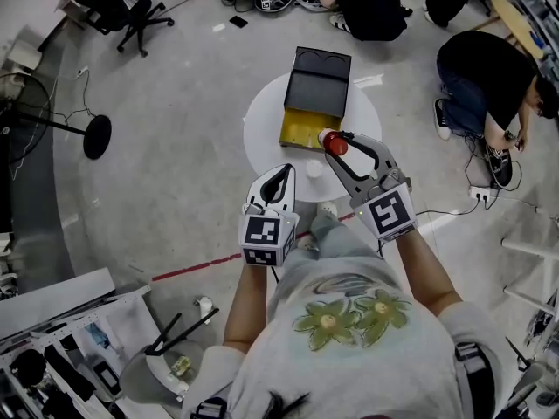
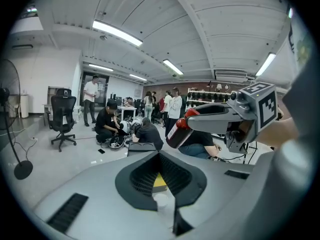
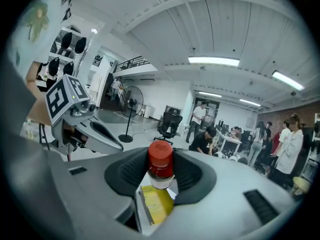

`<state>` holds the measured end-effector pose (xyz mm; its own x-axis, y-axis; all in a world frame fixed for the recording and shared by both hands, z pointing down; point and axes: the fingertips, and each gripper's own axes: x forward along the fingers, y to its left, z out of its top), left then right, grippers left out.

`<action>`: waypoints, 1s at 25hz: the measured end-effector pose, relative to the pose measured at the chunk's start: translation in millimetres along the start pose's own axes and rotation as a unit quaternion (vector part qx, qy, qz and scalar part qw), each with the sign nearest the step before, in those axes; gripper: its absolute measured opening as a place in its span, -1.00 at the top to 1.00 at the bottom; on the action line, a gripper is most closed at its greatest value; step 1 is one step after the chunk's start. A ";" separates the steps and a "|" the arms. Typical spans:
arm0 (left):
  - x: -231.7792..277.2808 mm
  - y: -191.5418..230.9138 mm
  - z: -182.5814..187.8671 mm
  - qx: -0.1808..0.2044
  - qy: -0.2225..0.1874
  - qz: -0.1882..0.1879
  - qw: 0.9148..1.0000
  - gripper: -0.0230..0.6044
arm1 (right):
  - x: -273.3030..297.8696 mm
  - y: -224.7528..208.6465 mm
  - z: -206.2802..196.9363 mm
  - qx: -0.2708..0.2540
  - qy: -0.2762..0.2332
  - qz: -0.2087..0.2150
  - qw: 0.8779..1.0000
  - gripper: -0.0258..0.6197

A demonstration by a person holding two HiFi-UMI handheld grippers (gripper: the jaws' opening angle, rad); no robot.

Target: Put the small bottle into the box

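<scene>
Where the small bottle (image 3: pixel 160 165) sits: in the air, pinched just under its cap by the right gripper (image 1: pixel 341 141), whose jaws are spread to its width.
Bottle's look: red cap, dark body, pale label; probably light and easy to carry.
Long axis: near upright, cap uppermost; in the left gripper view the base tilts toward 7 o'clock.
Box (image 1: pixel 300 131) from the claw: an open yellow tray at 10 o'clock in the head view, just beside. The bottle is at its 4 o'clock corner; whether it is past the rim I cannot tell.
Black lid (image 1: pixel 319 81): adjoins the tray at 12 o'clock.
Nearer hand: the right. The left gripper (image 1: pixel 285 171) is at the box's 7 o'clock, jaws pressed together, empty.
Table (image 1: pixel 262 133): round and white, bearing the box.
</scene>
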<state>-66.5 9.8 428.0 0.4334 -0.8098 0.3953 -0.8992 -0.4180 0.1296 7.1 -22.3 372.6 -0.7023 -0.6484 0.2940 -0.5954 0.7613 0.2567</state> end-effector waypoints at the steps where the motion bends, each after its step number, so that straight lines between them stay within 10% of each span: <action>1: 2.6 1.7 3.0 0.001 -0.001 0.001 1.000 0.92 | 2.4 -5.2 1.6 -0.001 -0.003 -0.001 1.000 0.45; 25: 42.6 29.0 22.5 -0.004 0.009 0.030 1.000 0.92 | 49.4 -47.2 0.5 0.002 -0.009 0.028 1.000 0.45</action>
<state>-72.8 -46.0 428.2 0.3782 -0.8258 0.4184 -0.9237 -0.3663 0.1120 0.4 -90.3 374.5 -0.7408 -0.6053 0.2912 -0.5568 0.7959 0.2378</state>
